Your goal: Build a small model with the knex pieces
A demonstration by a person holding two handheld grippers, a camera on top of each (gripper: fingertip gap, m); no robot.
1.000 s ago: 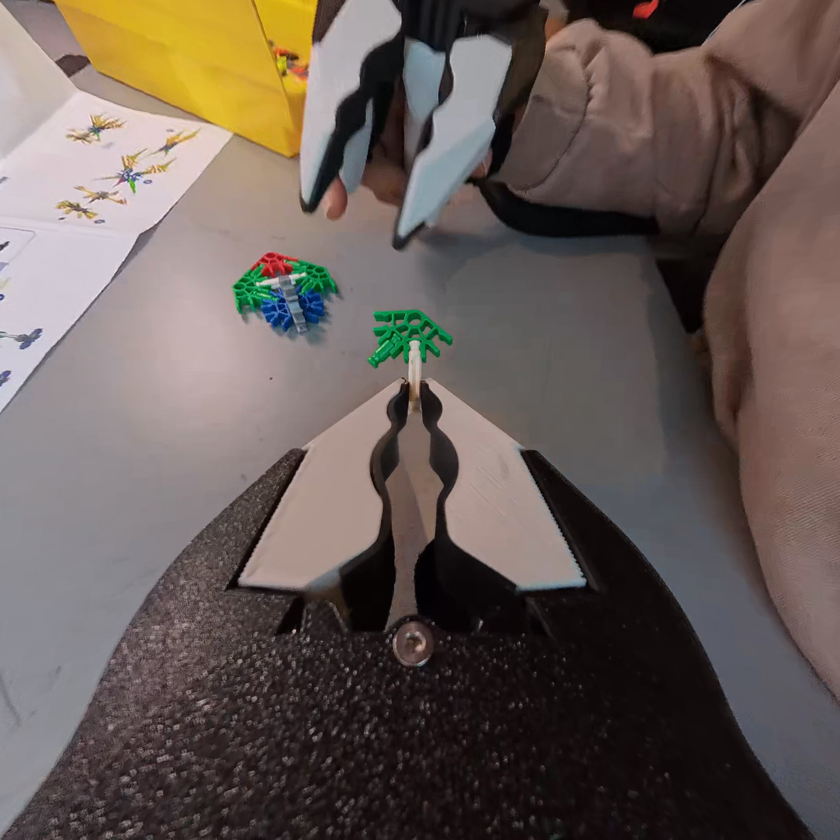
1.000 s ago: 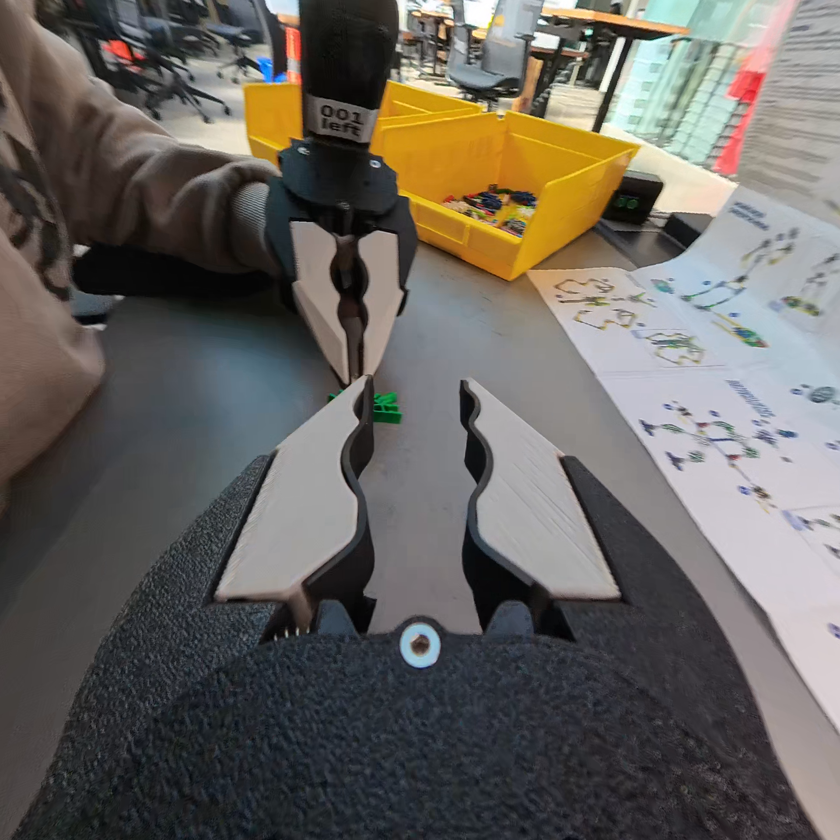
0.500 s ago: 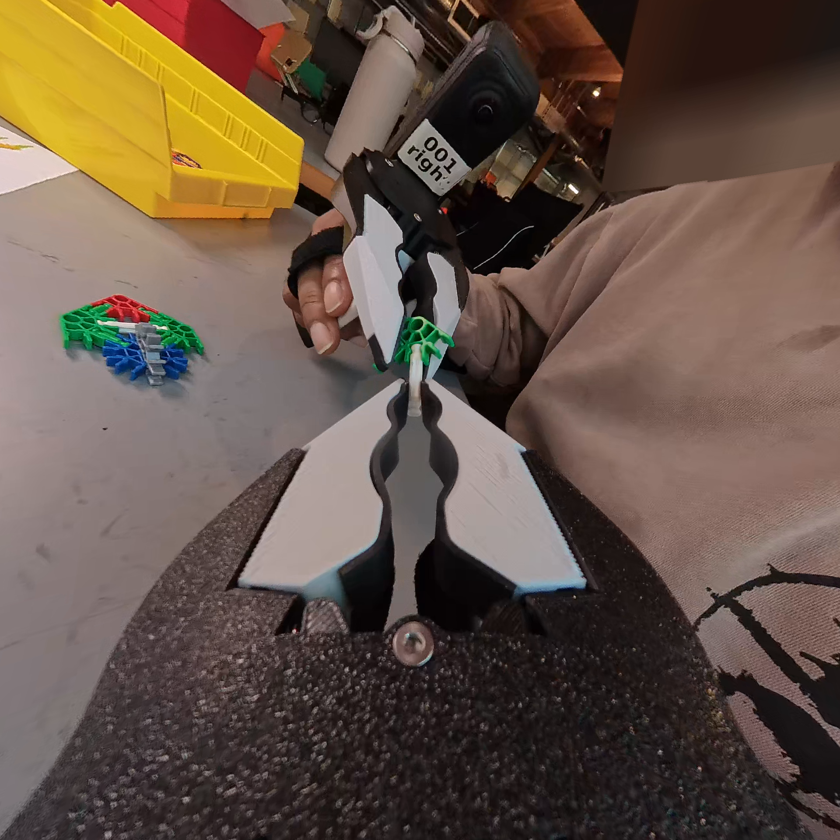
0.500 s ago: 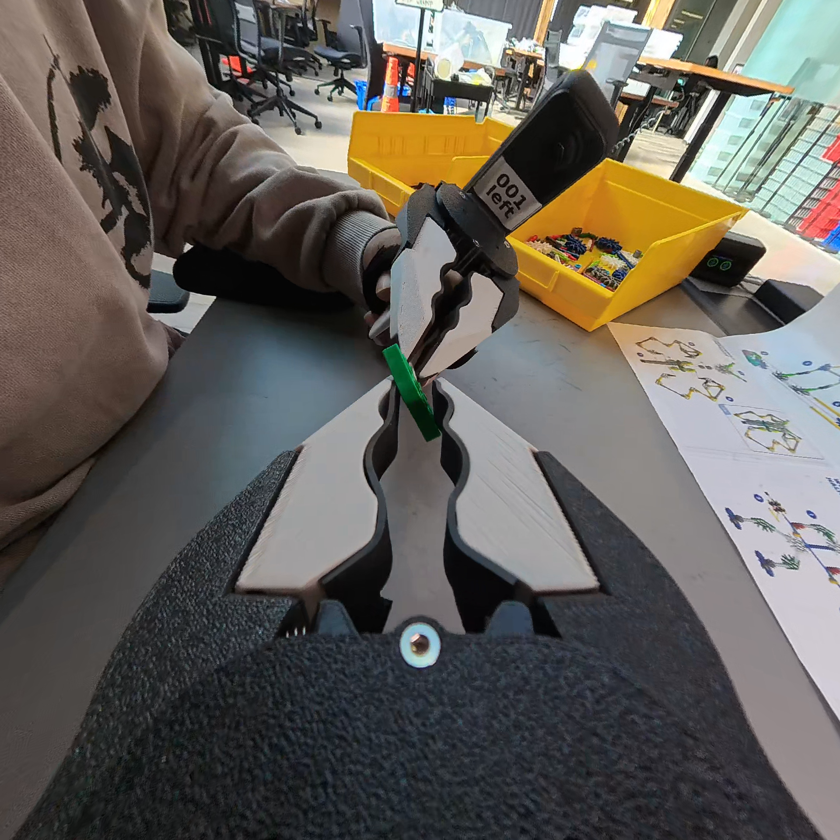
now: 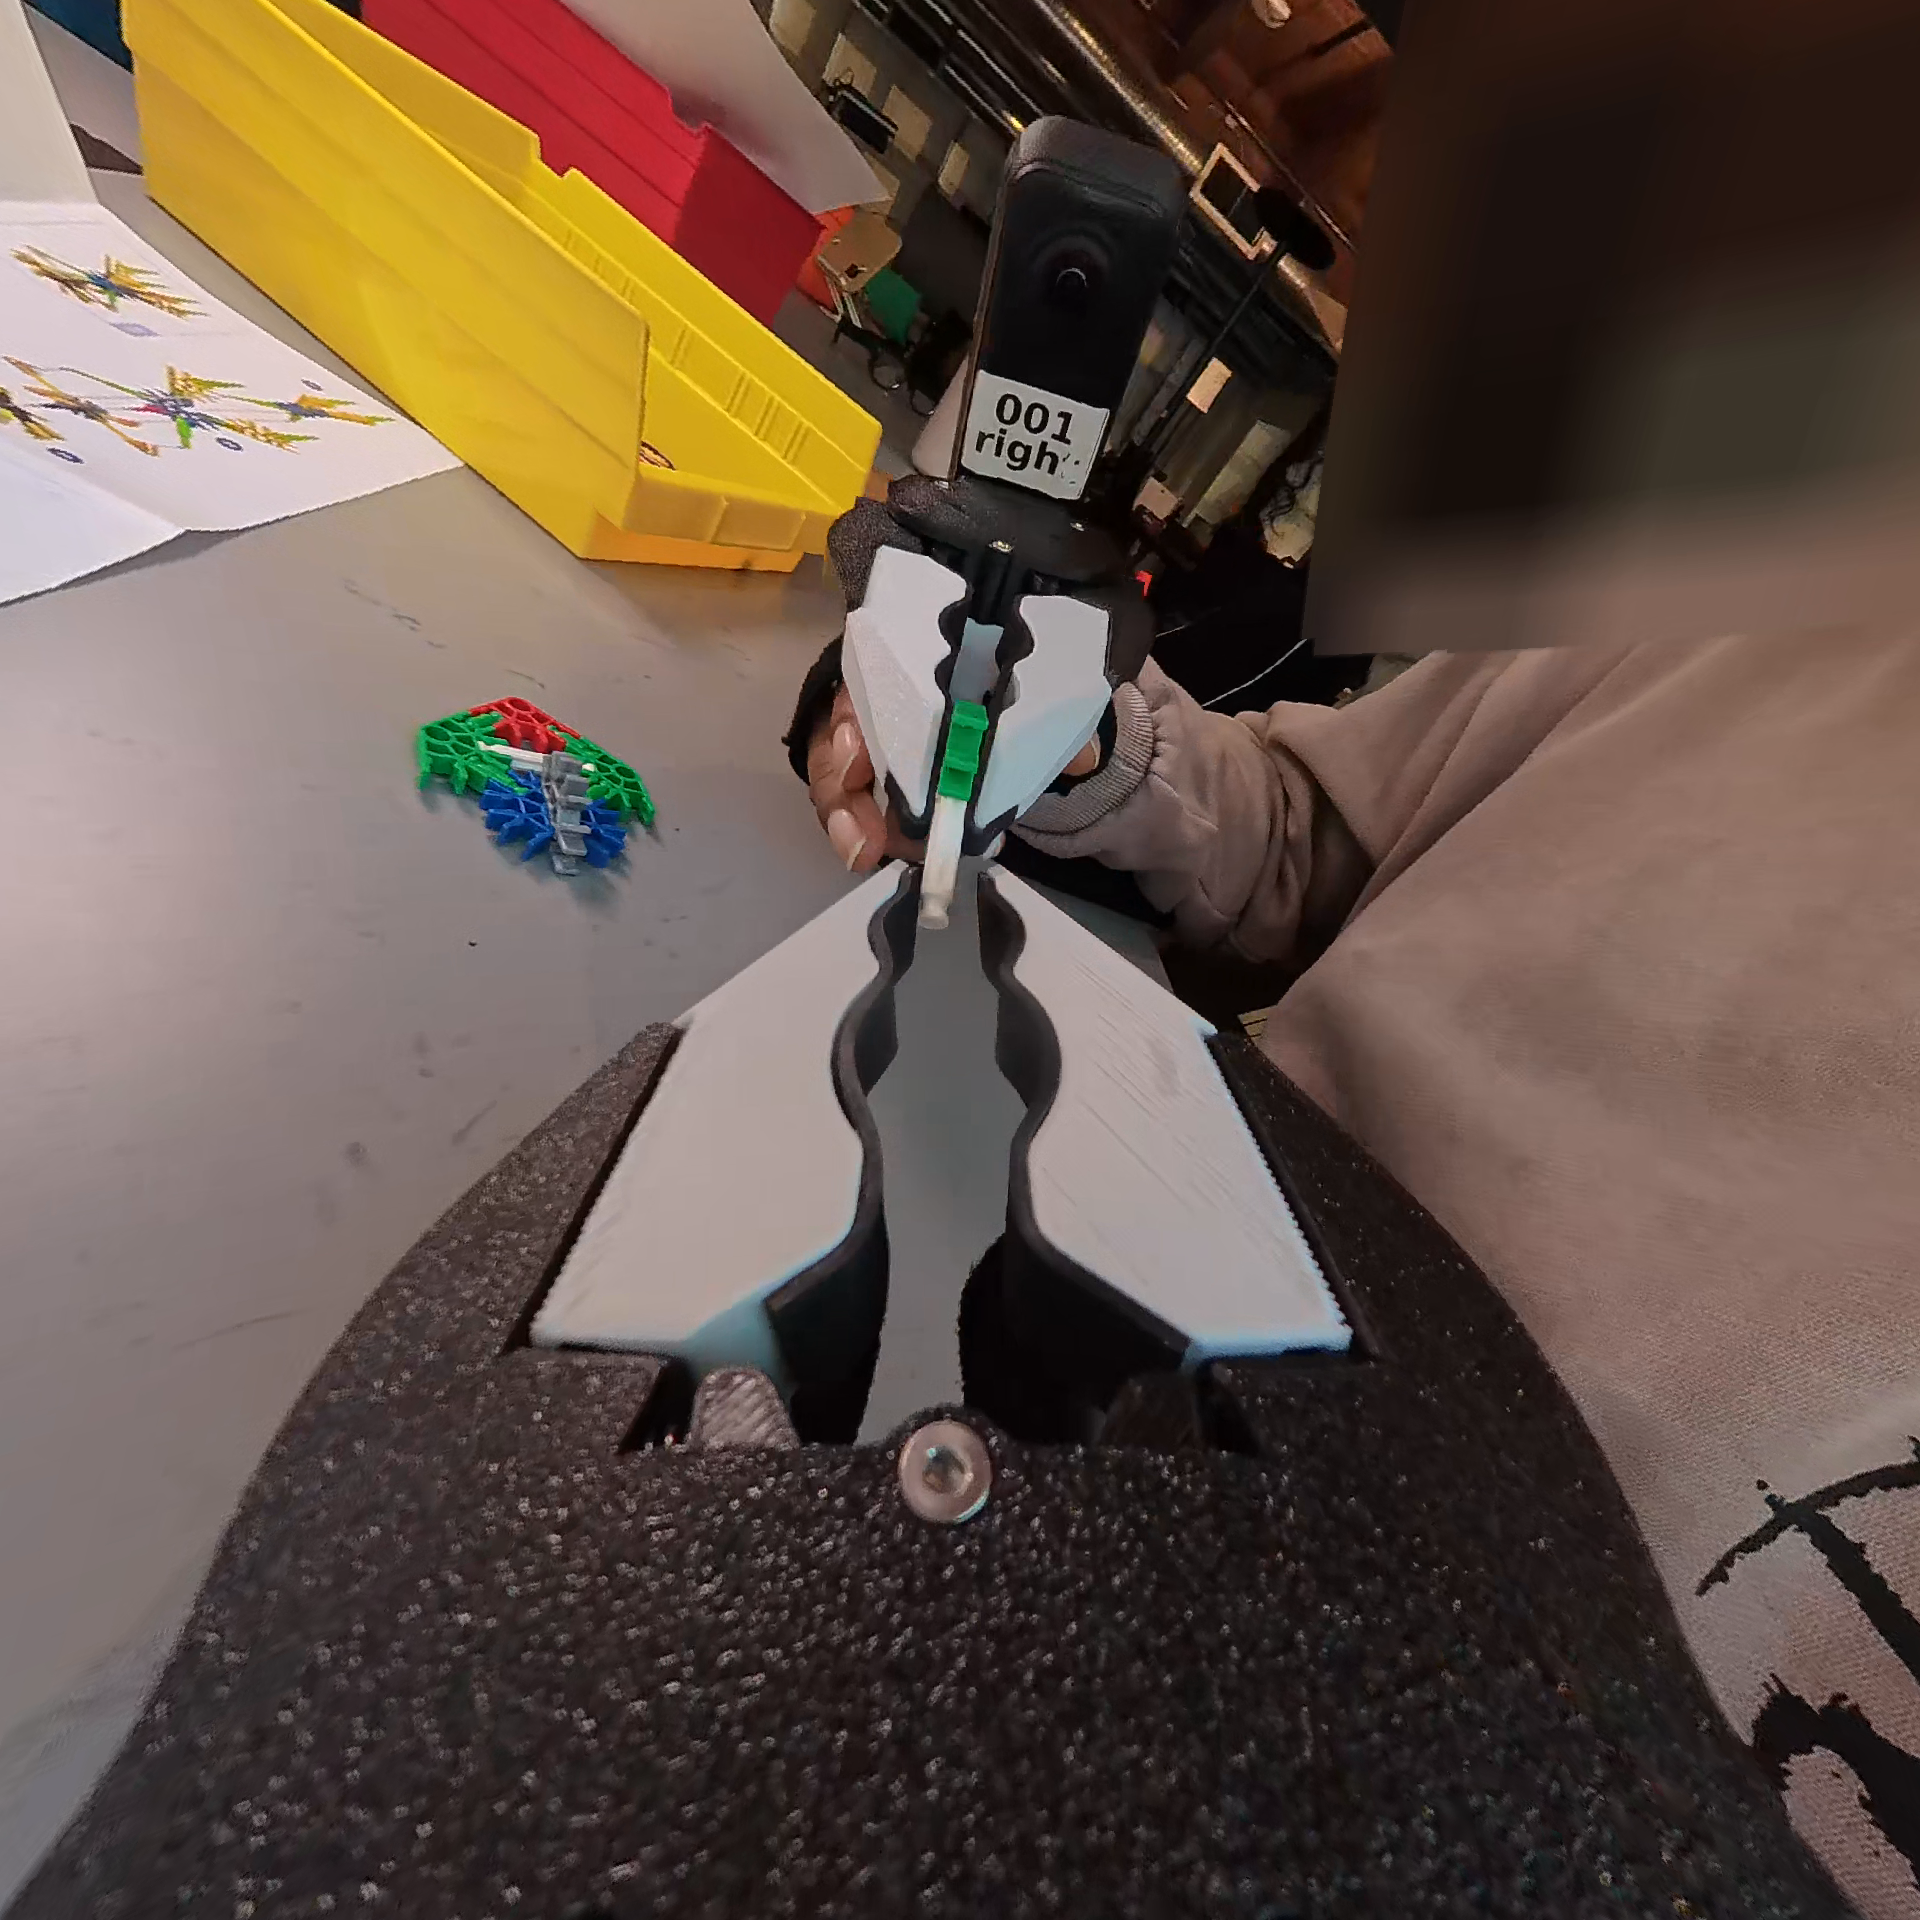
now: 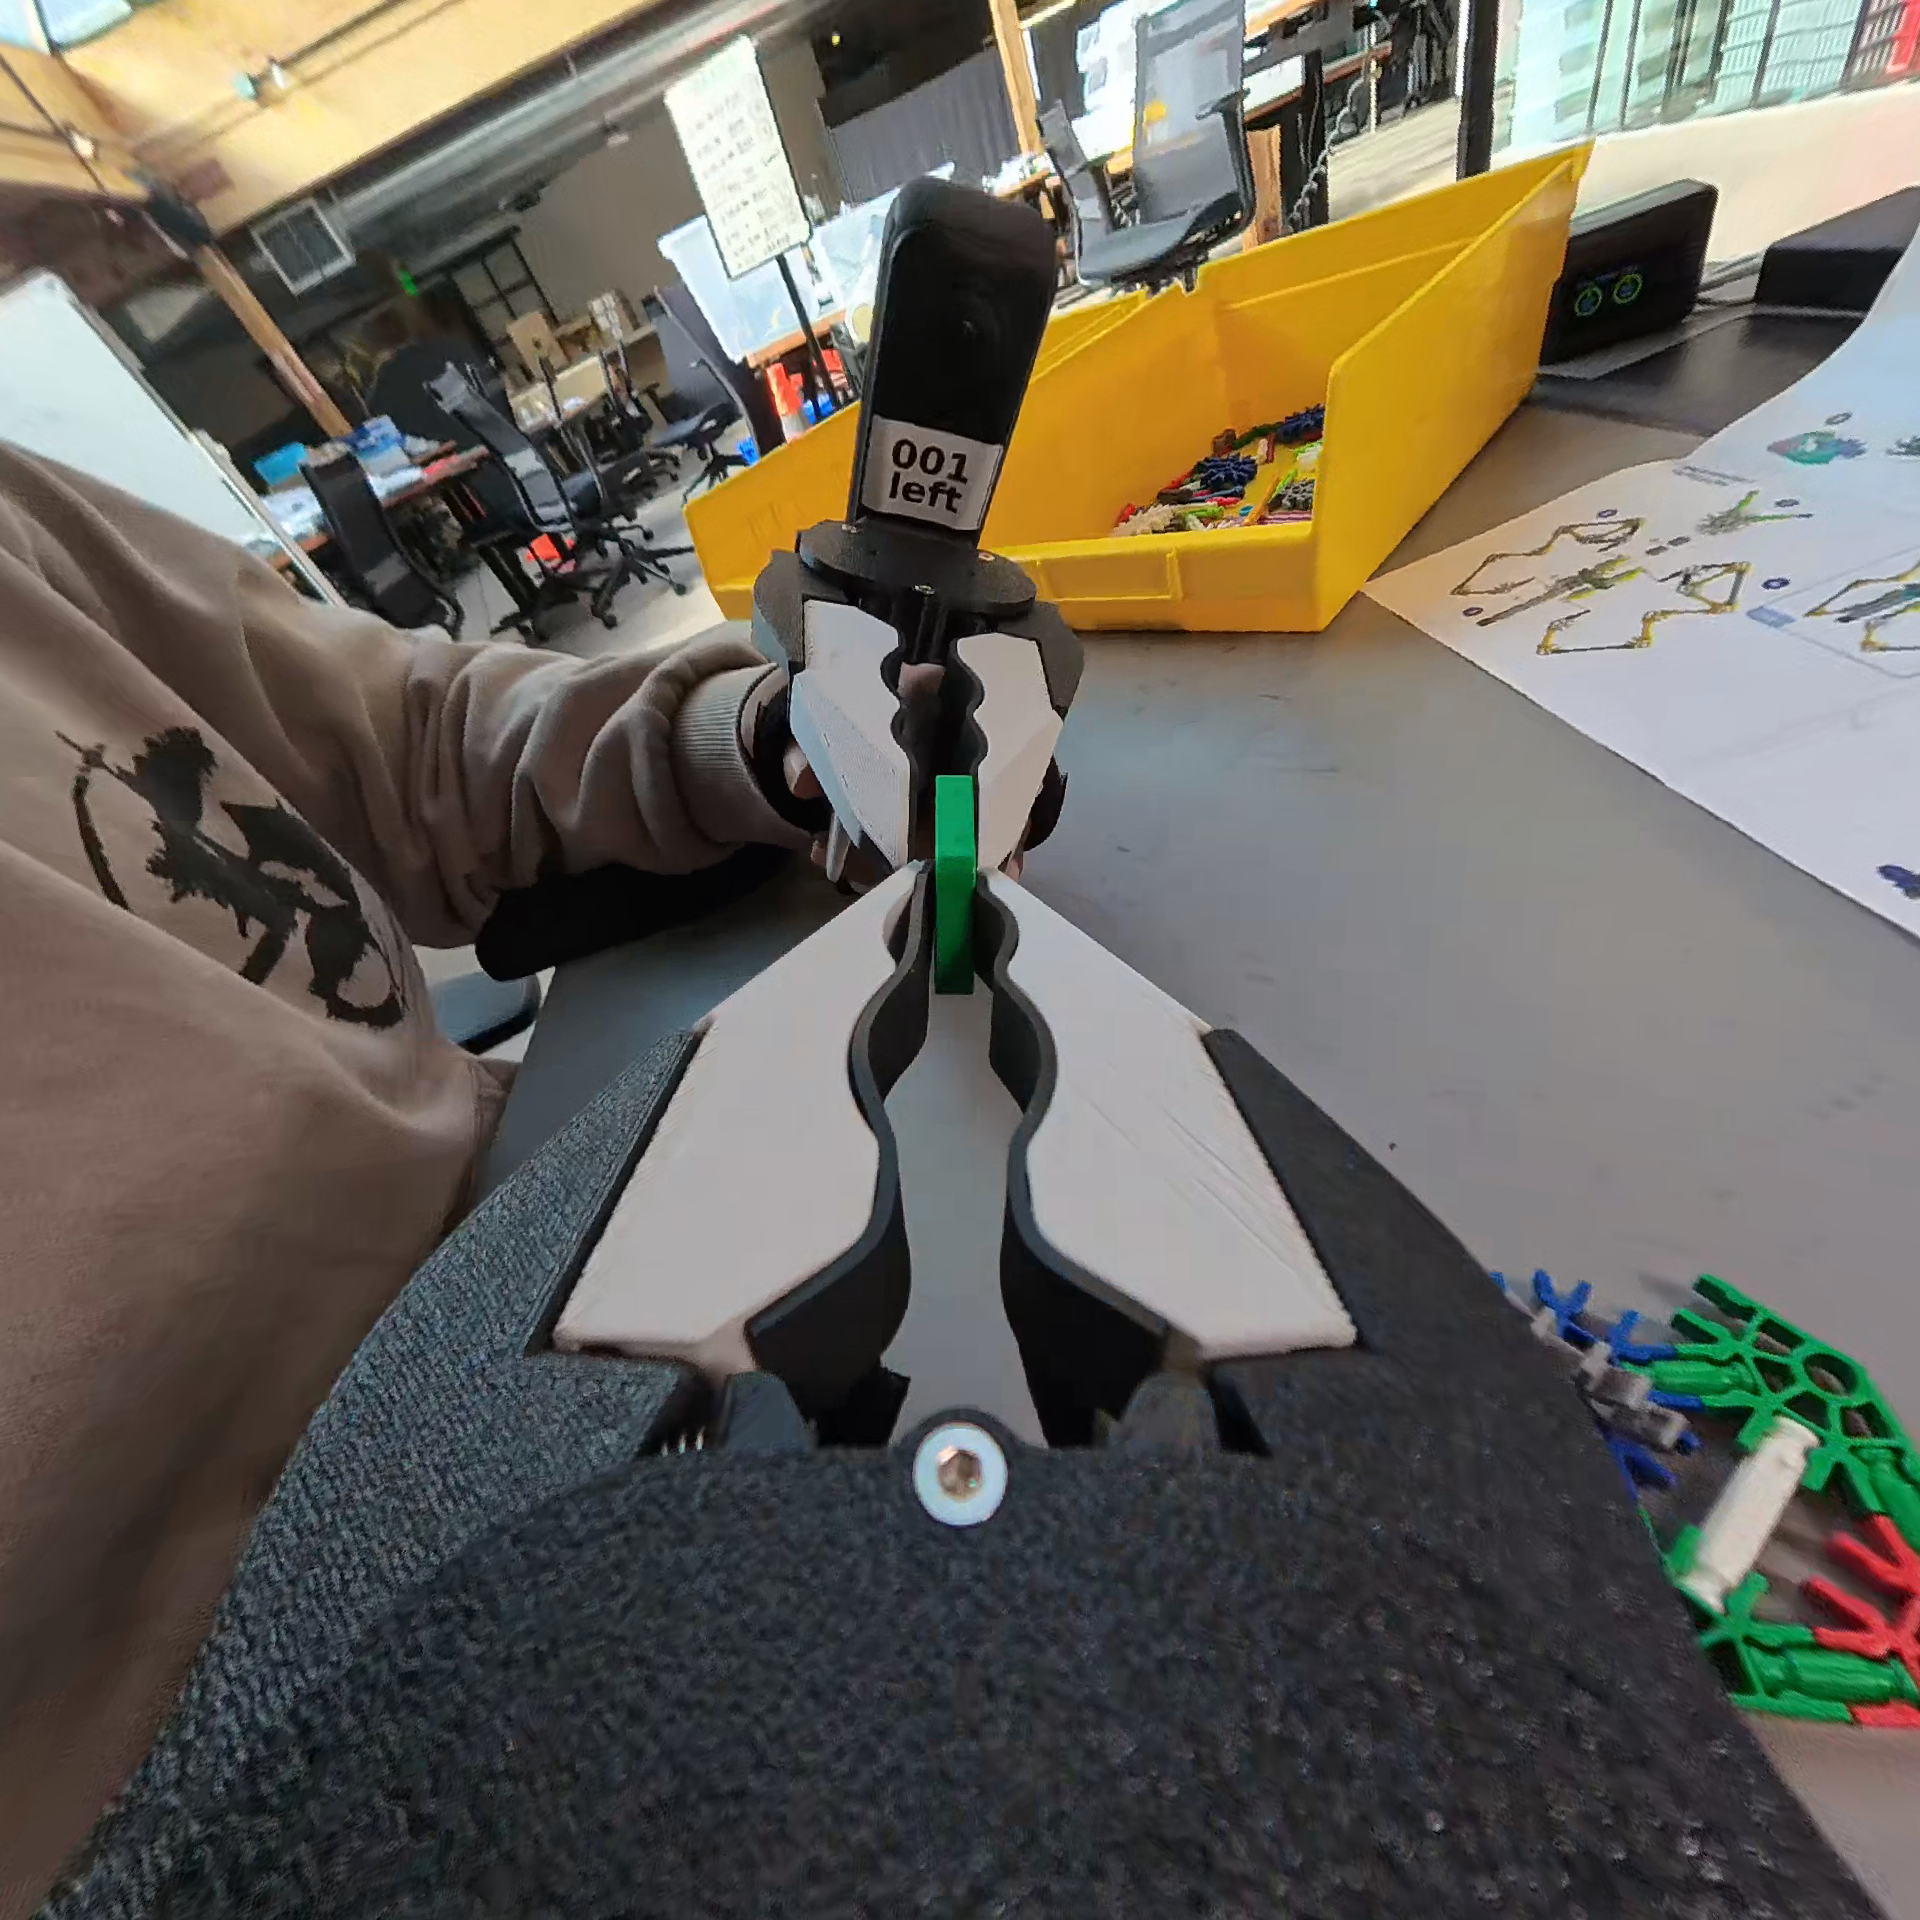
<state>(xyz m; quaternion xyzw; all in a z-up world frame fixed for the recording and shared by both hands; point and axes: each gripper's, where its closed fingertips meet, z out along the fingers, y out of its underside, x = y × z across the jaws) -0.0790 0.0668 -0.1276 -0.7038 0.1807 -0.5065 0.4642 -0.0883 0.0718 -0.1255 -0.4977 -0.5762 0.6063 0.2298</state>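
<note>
1. since half a second ago your left gripper (image 5: 940, 883) has let go of the white rod (image 5: 938, 854) – its jaws now stand slightly apart around the tip.
2. your right gripper (image 6: 954, 878) is clamped on the green piece (image 6: 954, 896), held above the grey table (image 5: 260, 987).
3. a colourful flat build (image 5: 535, 777) lies nearby – beside a yellow bin (image 5: 499, 312).

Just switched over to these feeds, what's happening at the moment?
A person holds two grippers tip to tip above the grey table. The right gripper is shut on a green connector piece with a short white rod plugged into it. The left gripper is open, its fingertips either side of the rod's free end. A small multicoloured assembly lies on the table nearby.
</note>
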